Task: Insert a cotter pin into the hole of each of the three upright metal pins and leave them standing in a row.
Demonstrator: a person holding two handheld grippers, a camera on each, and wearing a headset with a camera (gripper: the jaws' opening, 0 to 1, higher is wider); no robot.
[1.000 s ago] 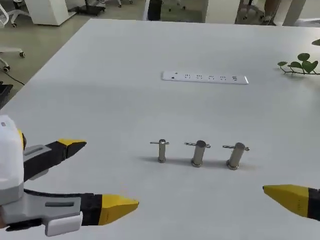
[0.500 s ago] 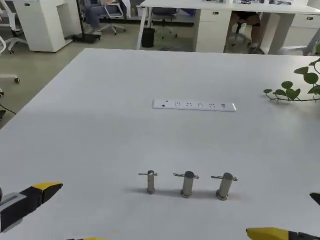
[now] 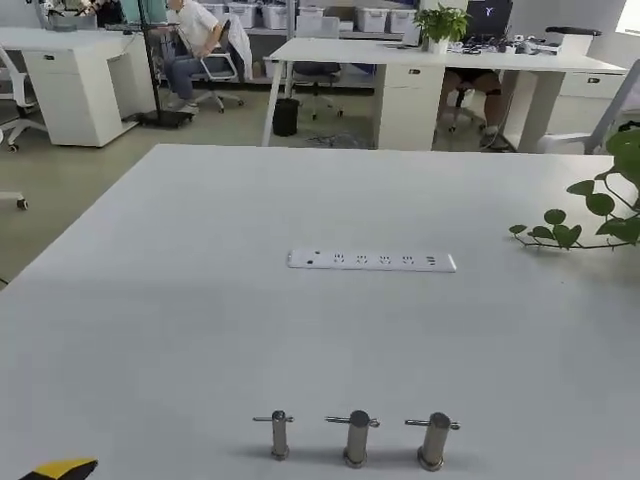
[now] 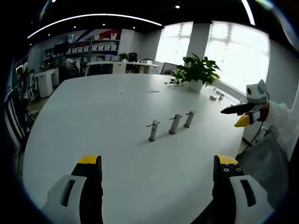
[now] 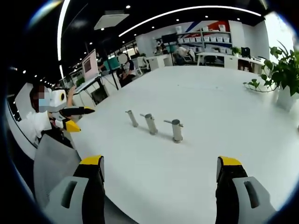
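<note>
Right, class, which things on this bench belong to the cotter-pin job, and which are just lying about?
Job: three upright metal pins, a cotter pin through each; left gripper and right gripper, both open.
Lying about: power strip; potted plant.

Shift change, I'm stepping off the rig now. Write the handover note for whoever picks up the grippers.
Left gripper: open, empty, clear of the metal pins.
Right gripper: open, empty, also clear.
The three metal pins stand upright in a row on the white table.
Done: each has a cotter pin through its top.
Left: nothing visible; perhaps check the cotter pins are seated.
</note>
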